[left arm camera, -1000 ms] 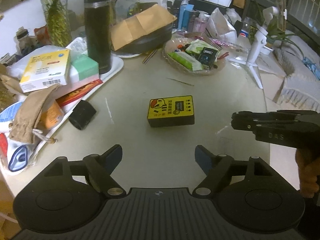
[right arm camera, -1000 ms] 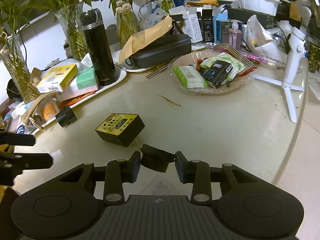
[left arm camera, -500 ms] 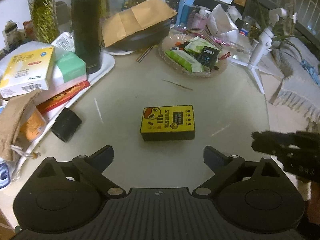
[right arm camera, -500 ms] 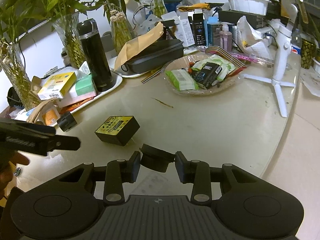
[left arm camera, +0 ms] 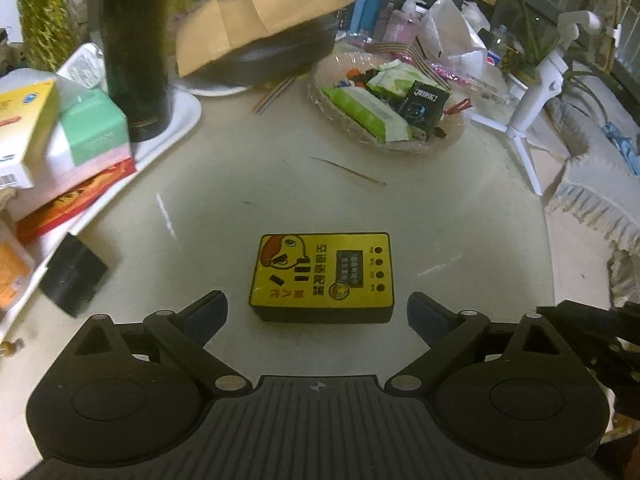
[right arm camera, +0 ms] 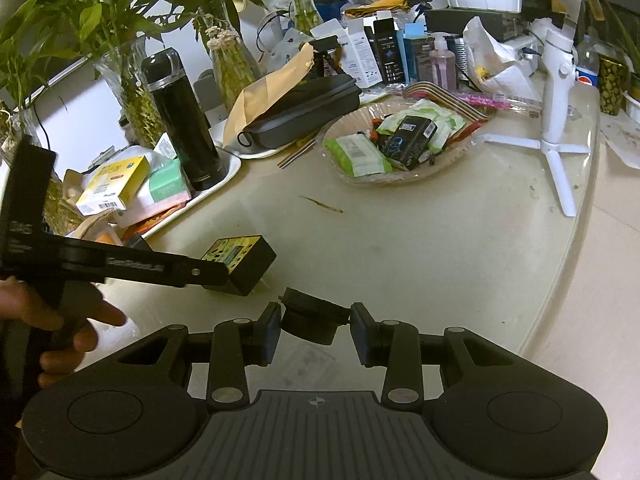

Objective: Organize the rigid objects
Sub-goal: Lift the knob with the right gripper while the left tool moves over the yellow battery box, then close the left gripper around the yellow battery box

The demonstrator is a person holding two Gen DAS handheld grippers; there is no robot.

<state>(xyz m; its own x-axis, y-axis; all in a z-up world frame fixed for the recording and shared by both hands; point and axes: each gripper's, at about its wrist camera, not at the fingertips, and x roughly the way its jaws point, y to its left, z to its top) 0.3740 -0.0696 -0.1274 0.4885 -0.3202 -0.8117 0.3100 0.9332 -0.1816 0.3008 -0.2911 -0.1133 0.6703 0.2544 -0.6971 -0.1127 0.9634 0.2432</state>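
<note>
Between wide-open left fingers (left arm camera: 208, 310): yellow box (left arm camera: 323, 276), untouched | right fingers (right arm camera: 267, 334) clamp black part (right arm camera: 312, 314)

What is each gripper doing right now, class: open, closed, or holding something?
Left gripper: open, empty, yellow box just ahead.
Right gripper: closed on a small black object.
</note>
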